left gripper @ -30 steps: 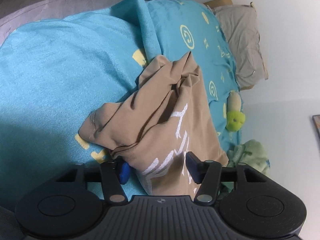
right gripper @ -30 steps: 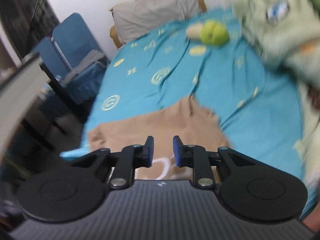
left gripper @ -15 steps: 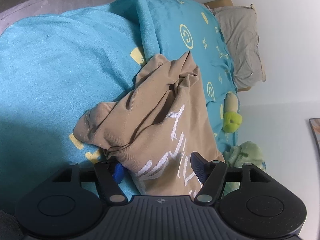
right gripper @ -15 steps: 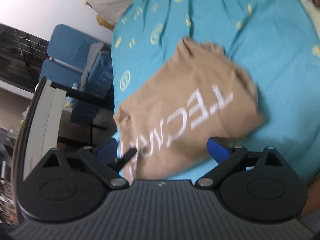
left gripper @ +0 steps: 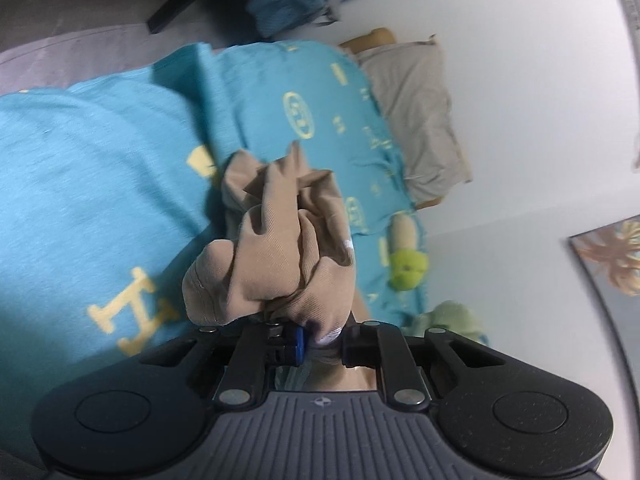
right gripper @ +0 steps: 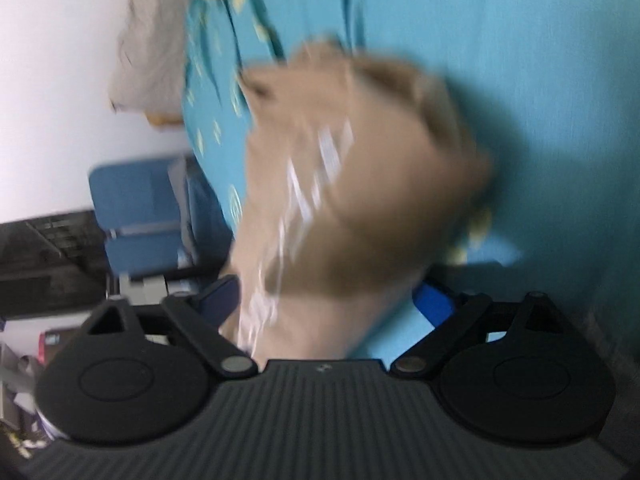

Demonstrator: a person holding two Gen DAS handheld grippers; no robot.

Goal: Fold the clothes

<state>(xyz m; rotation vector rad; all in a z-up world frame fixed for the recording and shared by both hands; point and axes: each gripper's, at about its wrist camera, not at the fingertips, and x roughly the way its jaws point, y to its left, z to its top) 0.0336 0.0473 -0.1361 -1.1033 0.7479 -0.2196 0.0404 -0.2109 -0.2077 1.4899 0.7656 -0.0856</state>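
Tan shirt (left gripper: 280,248) bunched on blue bed sheet (left gripper: 88,184), one end lifted. Left hand-held gripper (left gripper: 320,346) closing, jaws narrow, pinching fabric wad. Right hand-held gripper (right gripper: 328,300) wide, closing, shirt edge between jaws, apparently not yet clamped (view blurred). Risks: thin pinch slips under pull; right grabs several layers, fold goes crooked; sheet caught too

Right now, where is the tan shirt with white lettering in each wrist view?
Left wrist: tan shirt bunched at centre, its near end pinched in the closing left gripper.
Right wrist: centre, blurred, reaching down between the right gripper's spread fingers.
Shared landmark: beige pillow against the wall.
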